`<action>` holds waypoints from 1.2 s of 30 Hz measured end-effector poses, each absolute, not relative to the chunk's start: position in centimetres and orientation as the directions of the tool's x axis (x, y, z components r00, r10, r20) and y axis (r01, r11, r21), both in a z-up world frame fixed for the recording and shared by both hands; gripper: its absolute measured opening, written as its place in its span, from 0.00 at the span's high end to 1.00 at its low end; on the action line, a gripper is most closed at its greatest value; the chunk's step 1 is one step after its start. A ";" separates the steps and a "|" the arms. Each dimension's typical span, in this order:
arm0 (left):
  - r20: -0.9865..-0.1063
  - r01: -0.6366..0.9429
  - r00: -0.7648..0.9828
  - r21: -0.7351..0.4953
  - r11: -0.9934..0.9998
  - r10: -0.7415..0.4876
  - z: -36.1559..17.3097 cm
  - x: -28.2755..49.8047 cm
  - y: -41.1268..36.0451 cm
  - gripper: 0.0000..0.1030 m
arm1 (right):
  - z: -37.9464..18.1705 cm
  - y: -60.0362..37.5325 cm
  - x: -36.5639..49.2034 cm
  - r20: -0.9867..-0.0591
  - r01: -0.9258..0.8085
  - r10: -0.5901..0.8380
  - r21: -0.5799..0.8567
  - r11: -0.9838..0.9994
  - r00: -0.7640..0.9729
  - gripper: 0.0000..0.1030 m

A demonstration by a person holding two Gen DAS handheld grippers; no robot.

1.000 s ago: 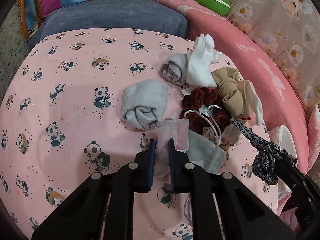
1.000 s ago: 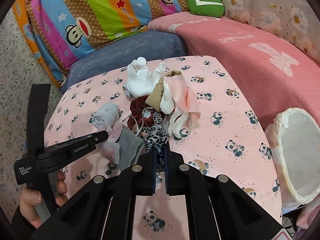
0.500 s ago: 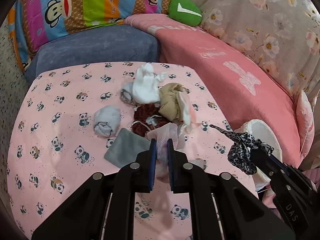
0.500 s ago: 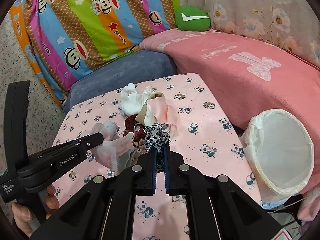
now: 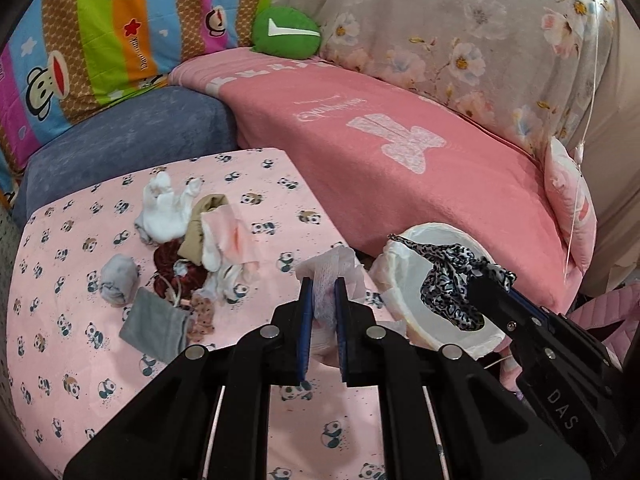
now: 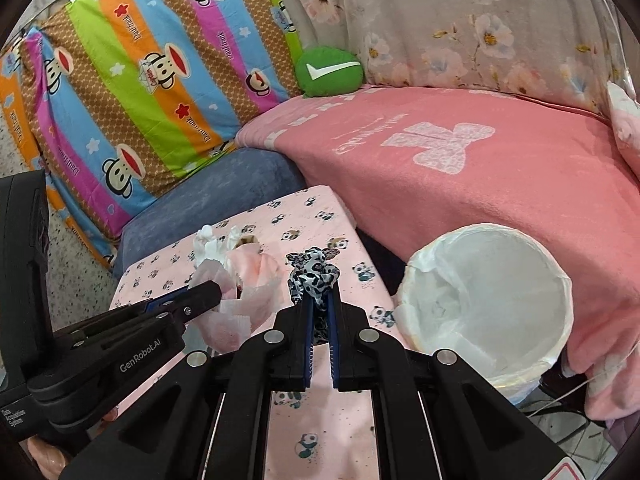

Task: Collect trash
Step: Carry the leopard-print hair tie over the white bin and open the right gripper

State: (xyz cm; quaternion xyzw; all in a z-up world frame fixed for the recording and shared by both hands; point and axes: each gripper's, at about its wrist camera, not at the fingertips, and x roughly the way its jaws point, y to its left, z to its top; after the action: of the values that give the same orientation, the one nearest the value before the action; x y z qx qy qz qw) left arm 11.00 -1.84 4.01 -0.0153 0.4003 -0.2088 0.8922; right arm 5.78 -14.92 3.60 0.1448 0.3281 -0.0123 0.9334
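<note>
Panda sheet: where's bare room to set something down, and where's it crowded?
Free: the near strip of the panda sheet left of the grey cloth, and the far edge beside the blue cushion. Crowded: the middle pile around the white sock and dark red scrunchie.

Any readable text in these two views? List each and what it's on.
"GenRobot.AI": side of the left hand-held gripper.
"Data Acquisition System": its handle.
"DAS": body of the right hand-held gripper.
Script on the striped monkey quilt and the pink blanket: mirrored or too blurred.
</note>
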 end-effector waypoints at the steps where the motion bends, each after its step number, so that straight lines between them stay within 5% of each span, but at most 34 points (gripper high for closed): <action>1: -0.707 0.371 0.590 -0.192 0.908 -0.390 4.1 10.9 -2.5 0.90 | 3.7 -15.6 5.6 -0.614 0.127 0.066 0.266 0.956 0.787 0.93; 29: -0.731 0.572 0.447 -0.210 0.793 -0.516 3.0 11.4 -17.2 0.86 | -0.1 -30.4 3.4 -0.646 0.368 -0.088 0.313 0.876 0.758 0.85; 31: -0.733 0.562 0.454 -0.206 0.801 -0.506 2.9 11.7 -17.5 0.61 | -0.3 -30.5 3.8 -0.651 0.377 -0.100 0.301 0.876 0.752 0.82; 33: -0.730 0.533 0.481 -0.195 0.823 -0.485 3.0 11.9 -17.2 0.36 | -0.3 -30.6 3.9 -0.654 0.382 -0.105 0.298 0.875 0.749 0.66; 36: -0.716 0.504 0.526 -0.172 0.846 -0.459 3.3 11.9 -16.5 0.28 | -0.1 -30.5 3.7 -0.642 0.387 -0.118 0.297 0.873 0.758 0.50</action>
State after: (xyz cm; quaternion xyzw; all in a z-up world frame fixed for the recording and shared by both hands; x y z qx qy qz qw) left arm 11.86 -16.47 3.31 0.0284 0.4011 -0.2758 0.8731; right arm 3.74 -30.50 -0.08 0.2111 0.3195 -0.1383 0.9134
